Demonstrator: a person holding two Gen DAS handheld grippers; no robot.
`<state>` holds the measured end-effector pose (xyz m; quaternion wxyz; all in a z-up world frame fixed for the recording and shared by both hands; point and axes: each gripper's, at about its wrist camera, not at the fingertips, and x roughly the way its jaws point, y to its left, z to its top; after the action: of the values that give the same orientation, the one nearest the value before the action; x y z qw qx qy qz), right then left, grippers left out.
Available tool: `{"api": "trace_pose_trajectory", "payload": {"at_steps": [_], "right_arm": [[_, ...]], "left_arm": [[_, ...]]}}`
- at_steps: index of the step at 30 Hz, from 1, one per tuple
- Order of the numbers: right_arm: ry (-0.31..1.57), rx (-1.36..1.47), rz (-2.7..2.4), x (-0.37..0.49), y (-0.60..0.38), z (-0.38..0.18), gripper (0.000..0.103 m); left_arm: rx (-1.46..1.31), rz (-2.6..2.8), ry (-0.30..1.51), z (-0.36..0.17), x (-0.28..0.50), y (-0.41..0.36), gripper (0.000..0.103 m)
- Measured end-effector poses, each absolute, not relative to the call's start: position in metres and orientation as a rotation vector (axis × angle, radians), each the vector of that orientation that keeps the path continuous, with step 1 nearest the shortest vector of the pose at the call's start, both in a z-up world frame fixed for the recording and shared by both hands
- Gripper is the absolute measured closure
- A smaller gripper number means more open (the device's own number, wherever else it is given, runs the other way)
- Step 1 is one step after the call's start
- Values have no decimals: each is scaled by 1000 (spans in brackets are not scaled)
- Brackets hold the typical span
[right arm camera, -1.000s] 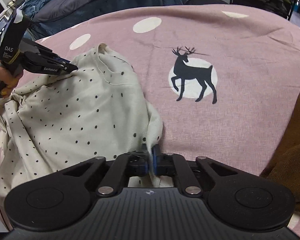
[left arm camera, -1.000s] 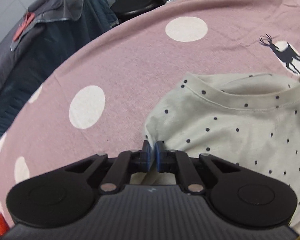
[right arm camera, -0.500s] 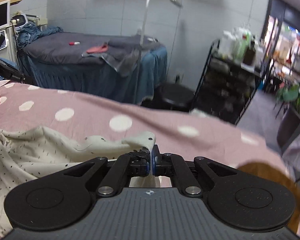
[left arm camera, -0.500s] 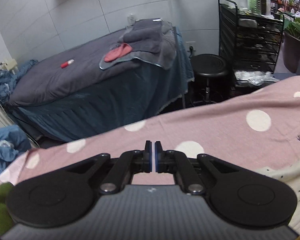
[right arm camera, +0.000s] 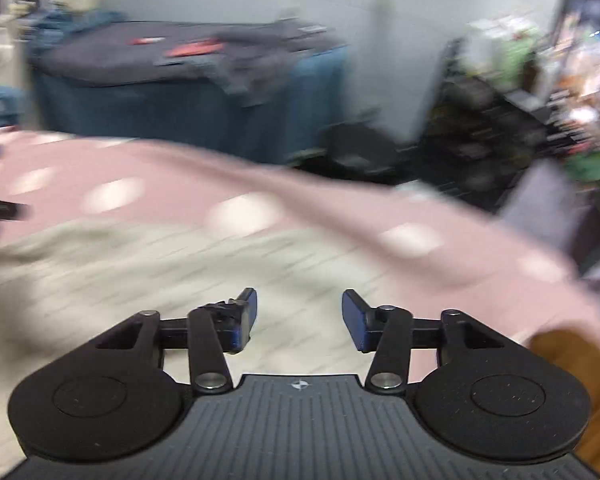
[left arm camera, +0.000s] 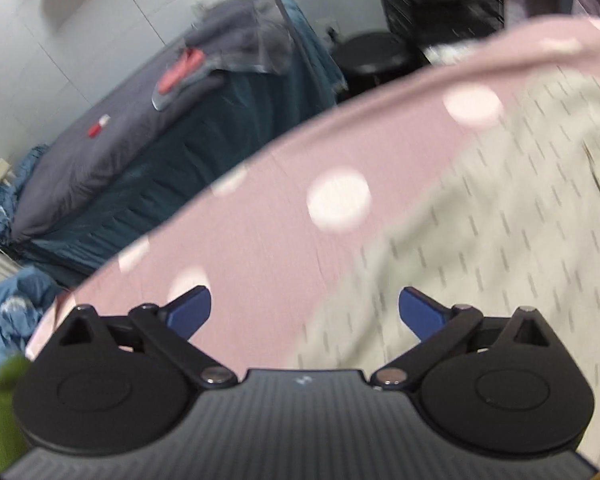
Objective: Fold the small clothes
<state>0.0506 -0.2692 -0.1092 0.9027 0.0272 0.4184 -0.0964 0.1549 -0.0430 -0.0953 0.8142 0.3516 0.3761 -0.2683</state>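
A cream garment with small dark dots [left arm camera: 500, 232] lies spread on the pink polka-dot cover [left arm camera: 284, 240], blurred by motion in both views. My left gripper [left arm camera: 305, 312] hangs above its left edge, jaws opening wide, nothing between them. My right gripper [right arm camera: 299, 314] hovers over the same cream garment [right arm camera: 140, 272], jaws opening, blue pads apart and gripping nothing. The other gripper's dark tip [right arm camera: 0, 212] shows at the far left of the right wrist view.
A brown garment [right arm camera: 572, 364] lies at the cover's right edge, and something green [left arm camera: 0, 412] sits at the lower left. Beyond the cover stand a dark bed [left arm camera: 140, 152], a black stool [left arm camera: 372, 56] and a black shelf rack [right arm camera: 500, 128].
Both grippers were shut on corners of the cream garment and lifted it; now both stand open and the garment lies spread flat on the cover beneath them.
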Motion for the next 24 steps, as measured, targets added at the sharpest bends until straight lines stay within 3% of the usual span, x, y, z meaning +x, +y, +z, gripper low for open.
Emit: {"api": "trace_pose_trajectory", "payload": {"at_steps": [10, 19, 22, 24], "right_arm": [[991, 166, 468, -25, -106, -121, 22], [1131, -179, 695, -33, -12, -155, 19], [1149, -334, 673, -43, -2, -173, 22], [1132, -394, 638, -48, 1, -177, 46]], "left_arm": [[488, -377, 1154, -120, 82, 102, 1], [544, -402, 1261, -159, 16, 105, 2], [571, -440, 1187, -168, 5, 94, 12], [551, -470, 1159, -163, 8, 91, 42]]}}
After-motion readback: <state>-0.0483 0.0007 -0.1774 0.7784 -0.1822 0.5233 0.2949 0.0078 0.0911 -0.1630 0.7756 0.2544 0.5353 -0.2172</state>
